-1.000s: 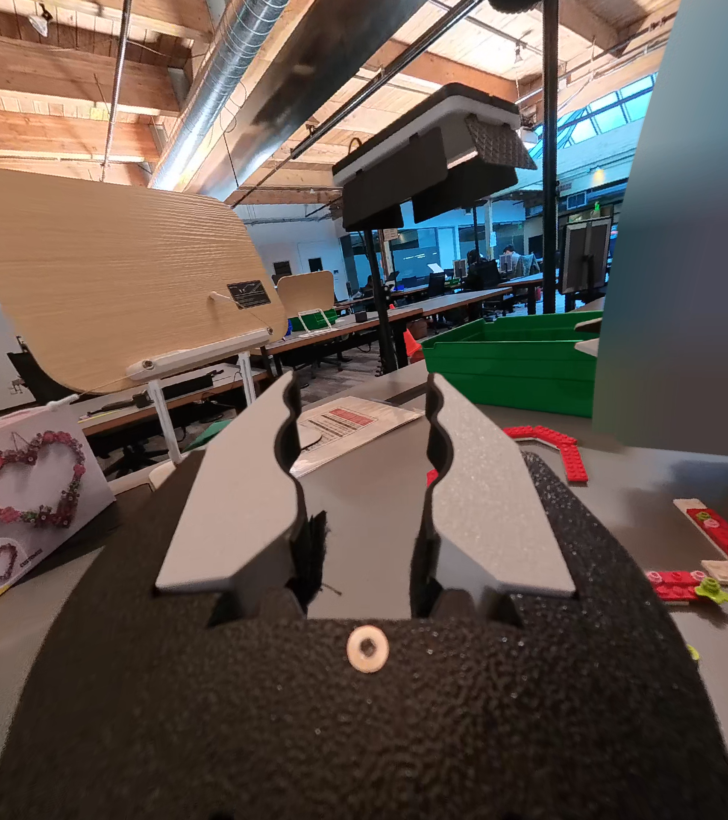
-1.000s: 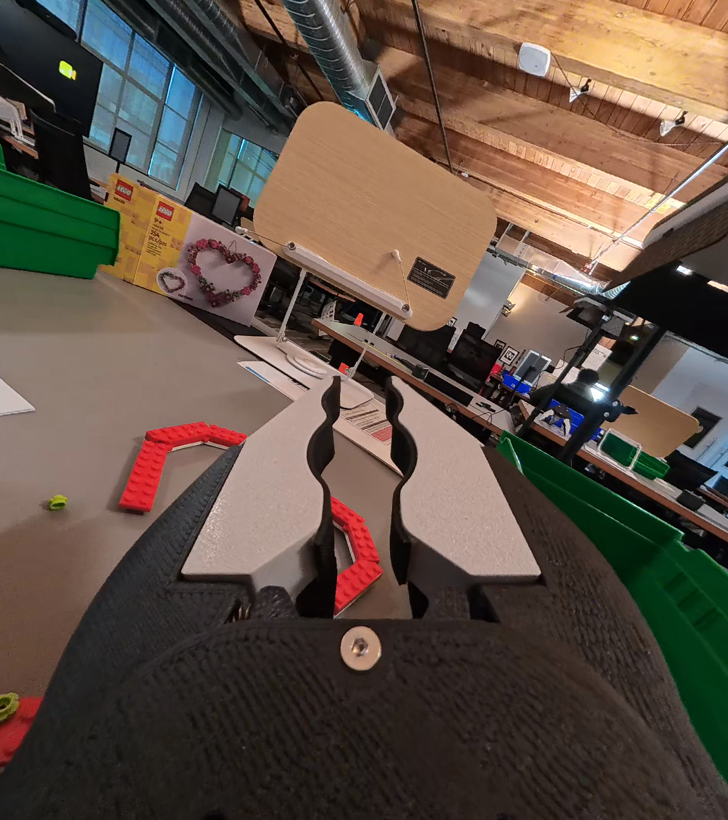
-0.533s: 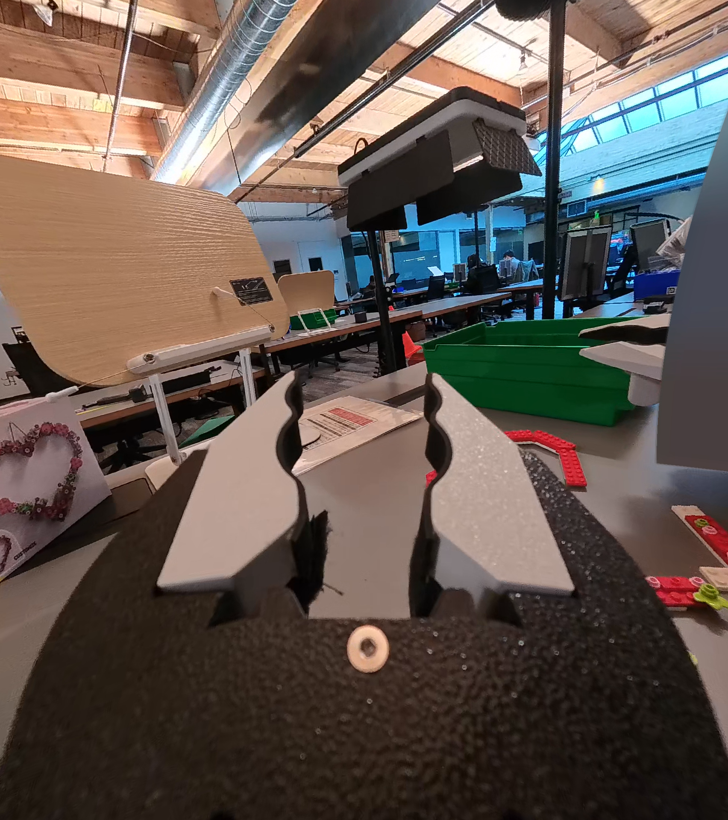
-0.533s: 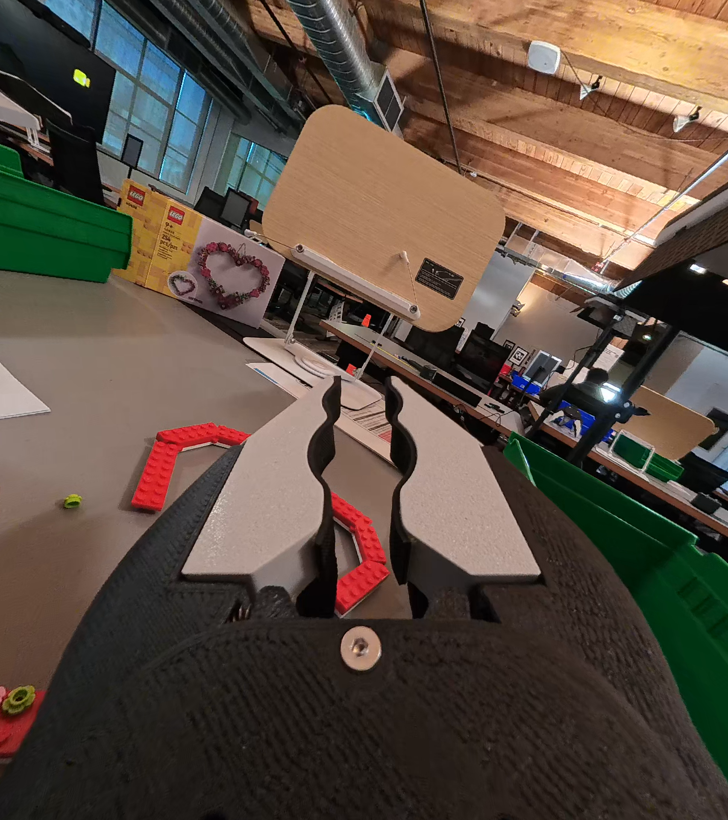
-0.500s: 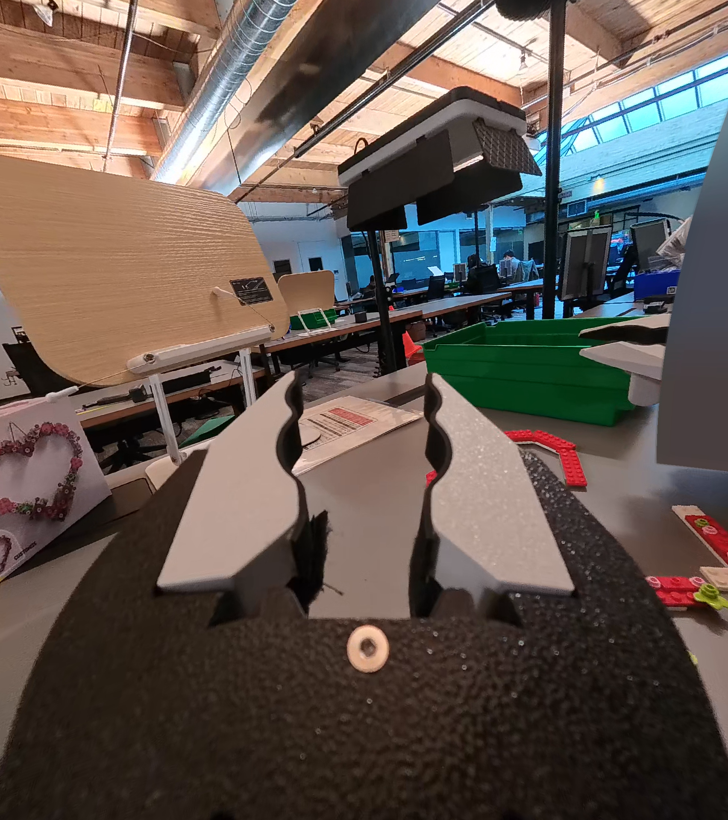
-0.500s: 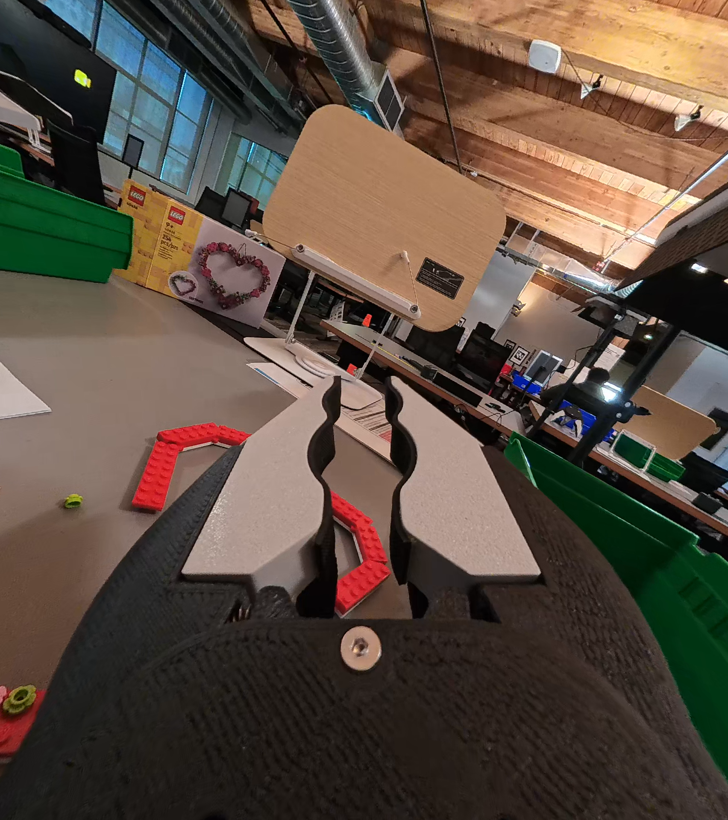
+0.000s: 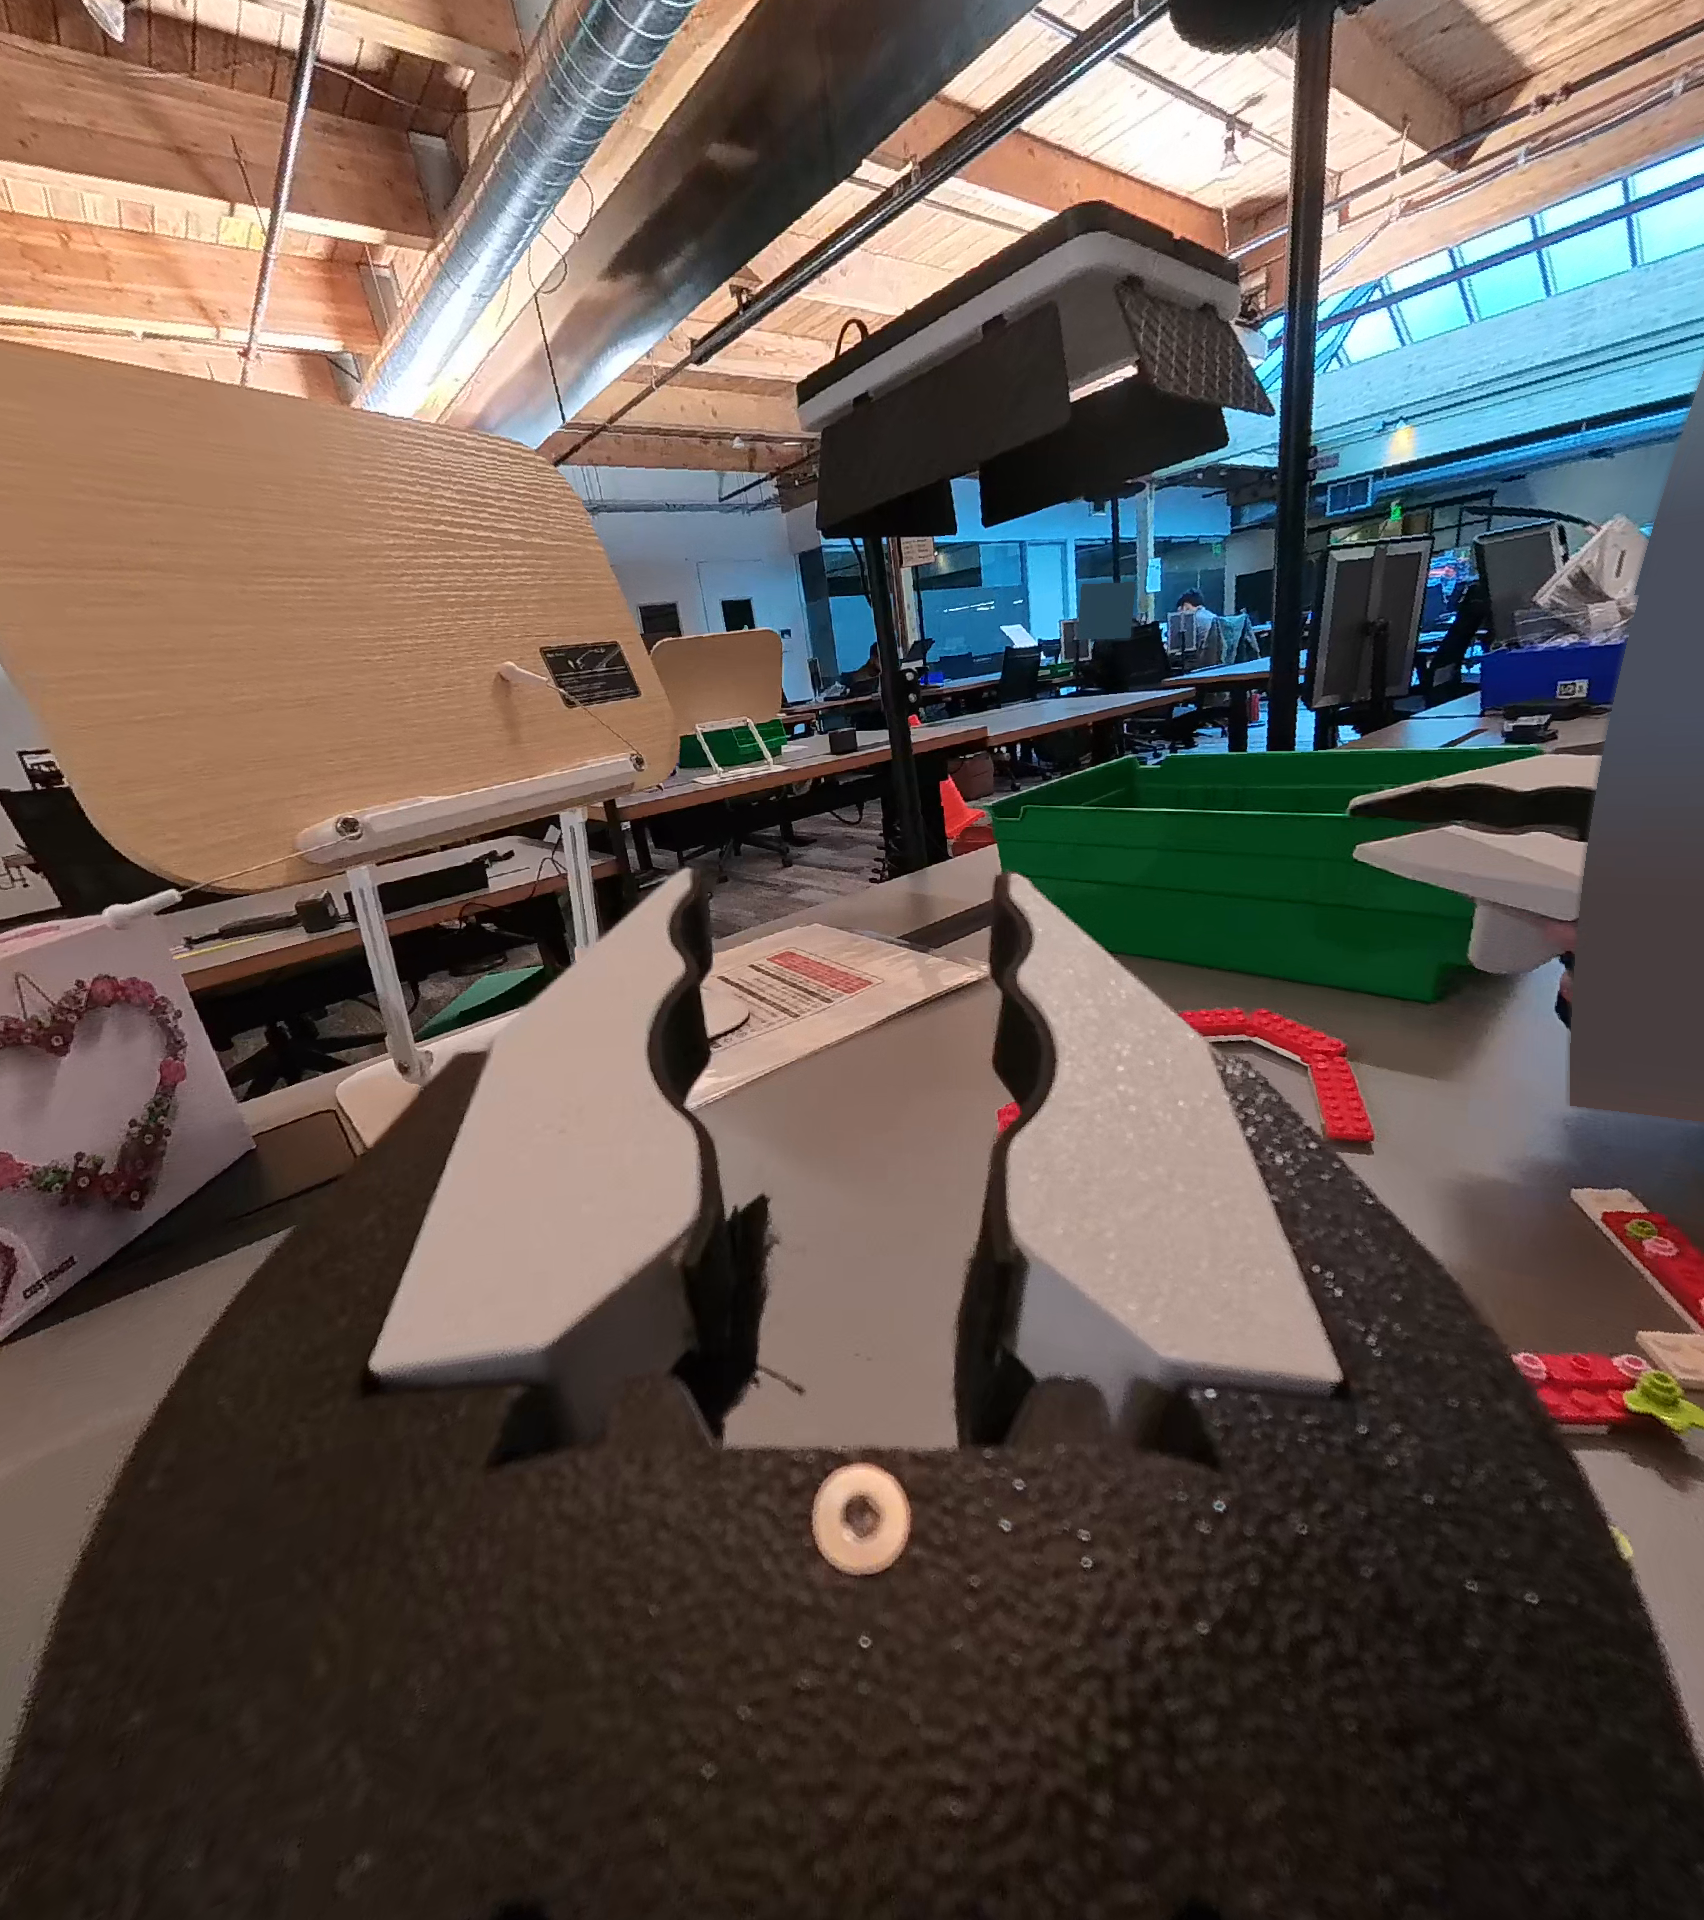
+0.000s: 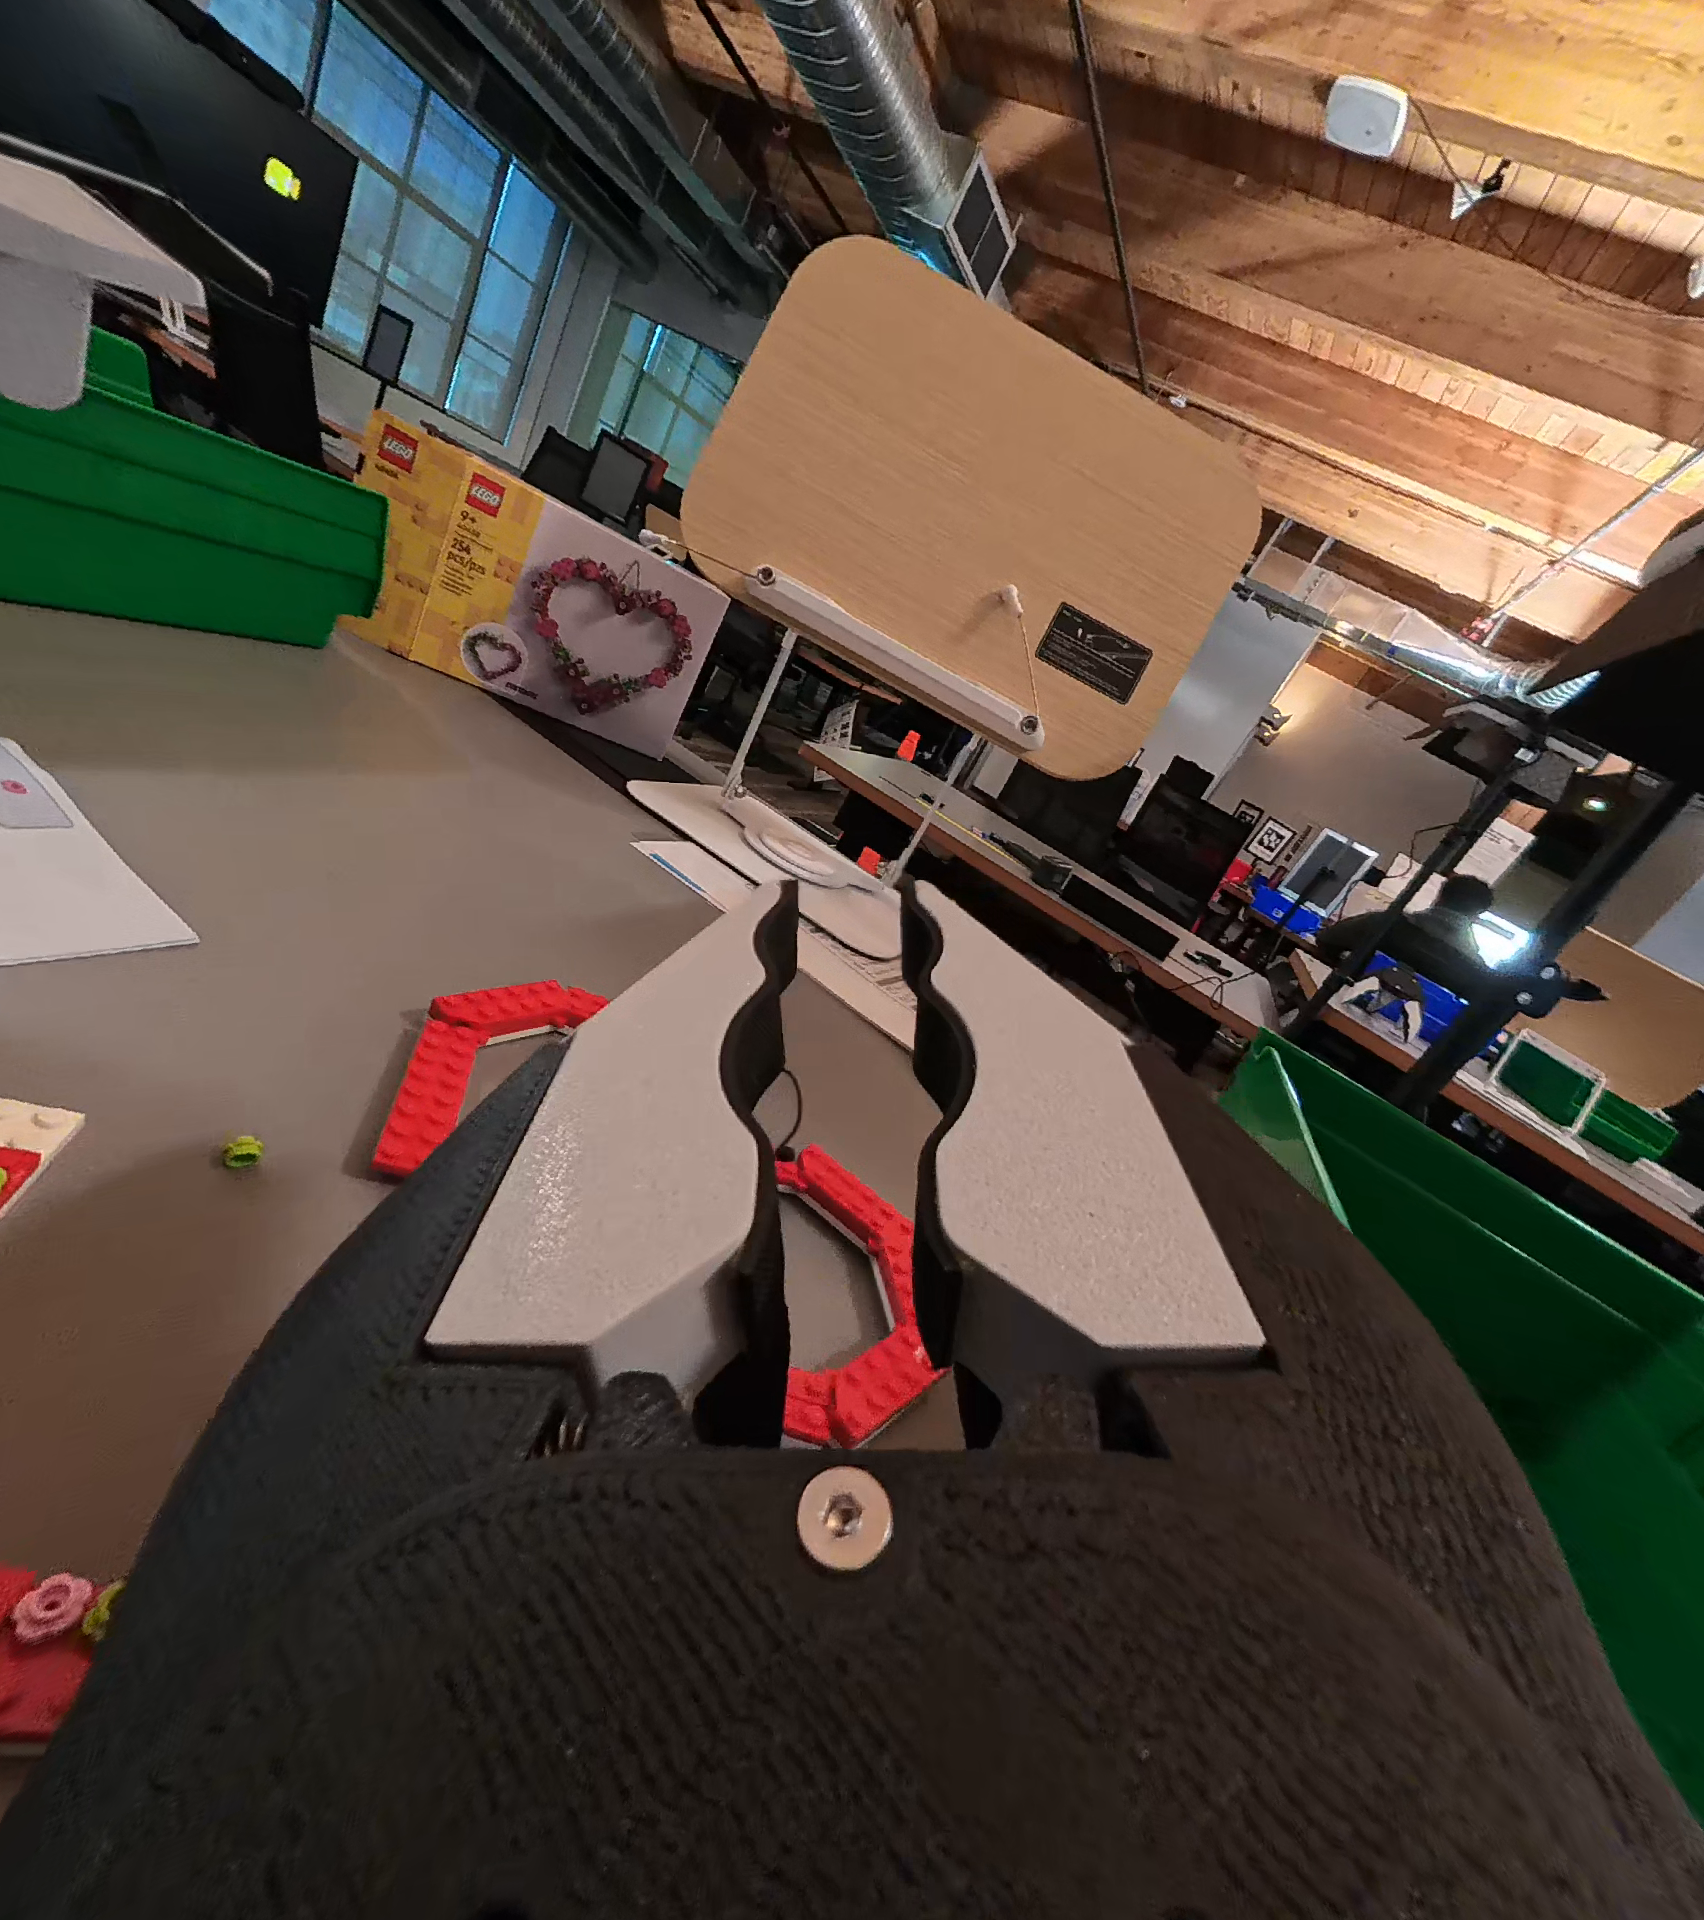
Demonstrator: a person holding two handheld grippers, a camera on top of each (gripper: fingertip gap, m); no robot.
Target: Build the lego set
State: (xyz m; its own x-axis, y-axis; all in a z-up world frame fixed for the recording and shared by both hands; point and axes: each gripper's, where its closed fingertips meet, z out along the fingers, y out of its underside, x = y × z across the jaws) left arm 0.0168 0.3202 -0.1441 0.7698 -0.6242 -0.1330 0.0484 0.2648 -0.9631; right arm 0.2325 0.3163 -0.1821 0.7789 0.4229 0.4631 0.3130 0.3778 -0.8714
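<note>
Between pickups: left gripper [image 7: 843, 1013] gaping wide, empty; right gripper [image 8: 848, 982] part-open, empty, hanging over red frame [image 8: 853, 1299] mid-worktop near green bin [image 8: 1554, 1299]; probably needs lowering, then pinching one red edge

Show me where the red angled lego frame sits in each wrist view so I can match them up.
Left wrist view: red angled lego frame lies on the grey table, right of the left gripper, ahead of the green bin.
Right wrist view: the frame lies left of the right gripper, continuing under its fingers.
Shared landmark: the wooden book stand.
</note>
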